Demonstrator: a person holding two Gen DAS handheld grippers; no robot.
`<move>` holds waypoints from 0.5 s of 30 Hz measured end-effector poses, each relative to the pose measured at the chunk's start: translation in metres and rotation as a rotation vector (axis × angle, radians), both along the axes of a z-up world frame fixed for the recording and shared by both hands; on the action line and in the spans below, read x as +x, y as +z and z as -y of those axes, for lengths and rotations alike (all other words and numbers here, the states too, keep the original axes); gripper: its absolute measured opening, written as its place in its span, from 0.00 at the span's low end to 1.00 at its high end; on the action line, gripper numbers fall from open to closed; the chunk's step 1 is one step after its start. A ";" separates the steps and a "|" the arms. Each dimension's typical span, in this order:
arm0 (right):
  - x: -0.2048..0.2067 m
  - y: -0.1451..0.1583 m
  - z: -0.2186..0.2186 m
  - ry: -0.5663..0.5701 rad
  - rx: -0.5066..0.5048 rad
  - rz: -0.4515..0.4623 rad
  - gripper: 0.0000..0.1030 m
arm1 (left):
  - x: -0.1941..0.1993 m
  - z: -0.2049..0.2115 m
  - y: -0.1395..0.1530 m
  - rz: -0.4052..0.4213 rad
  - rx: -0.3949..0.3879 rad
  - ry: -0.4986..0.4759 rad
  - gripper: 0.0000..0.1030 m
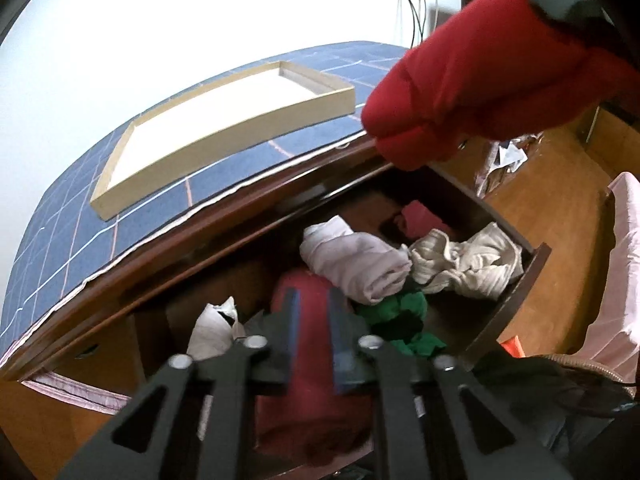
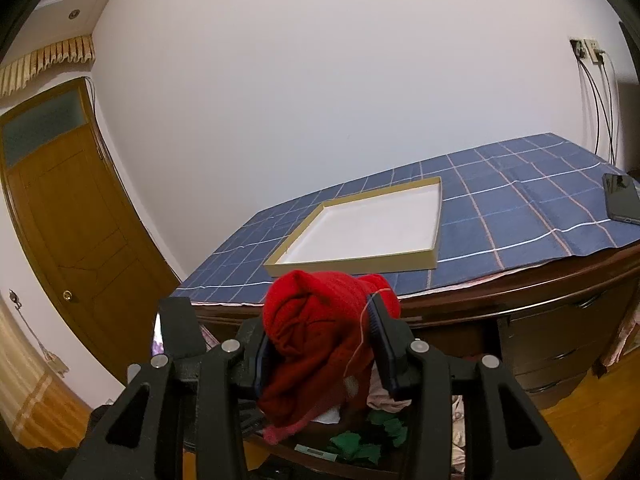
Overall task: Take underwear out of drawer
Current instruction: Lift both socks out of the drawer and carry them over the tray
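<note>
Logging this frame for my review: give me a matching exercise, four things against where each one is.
Things:
1. red garment
2. box lid
3. phone
4. green cloth

Places:
A. in the open drawer
B. right edge of the blue cloth
C. in the right gripper
D. middle of the blue cloth

Pairs: 1-C, 2-D, 3-B, 4-A

You see soft knitted red underwear (image 2: 320, 320), matt black plastic tongs (image 2: 320, 344), a glossy dark wood drawer (image 1: 516, 280) and a woven checked cloth (image 2: 500, 208).
</note>
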State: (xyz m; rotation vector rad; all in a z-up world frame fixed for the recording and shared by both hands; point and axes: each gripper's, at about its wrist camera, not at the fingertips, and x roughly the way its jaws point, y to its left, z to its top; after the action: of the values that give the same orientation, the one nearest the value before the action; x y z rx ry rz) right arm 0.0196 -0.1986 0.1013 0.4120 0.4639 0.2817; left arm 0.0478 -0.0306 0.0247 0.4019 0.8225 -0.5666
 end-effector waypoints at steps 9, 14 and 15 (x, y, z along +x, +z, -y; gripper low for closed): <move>-0.006 -0.005 0.008 -0.014 0.018 -0.024 0.43 | 0.000 -0.004 -0.001 -0.011 0.005 0.003 0.09; -0.008 -0.009 0.005 0.012 0.008 -0.043 0.43 | 0.013 -0.019 -0.020 -0.137 0.038 -0.011 0.18; -0.008 -0.011 0.004 0.016 0.006 -0.048 0.43 | 0.017 -0.020 -0.028 -0.197 0.038 -0.012 0.21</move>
State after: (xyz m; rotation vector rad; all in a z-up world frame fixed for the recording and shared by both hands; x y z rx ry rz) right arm 0.0112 -0.2028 0.0906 0.4221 0.5132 0.2891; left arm 0.0646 -0.0108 -0.0031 0.3903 1.0217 -0.6091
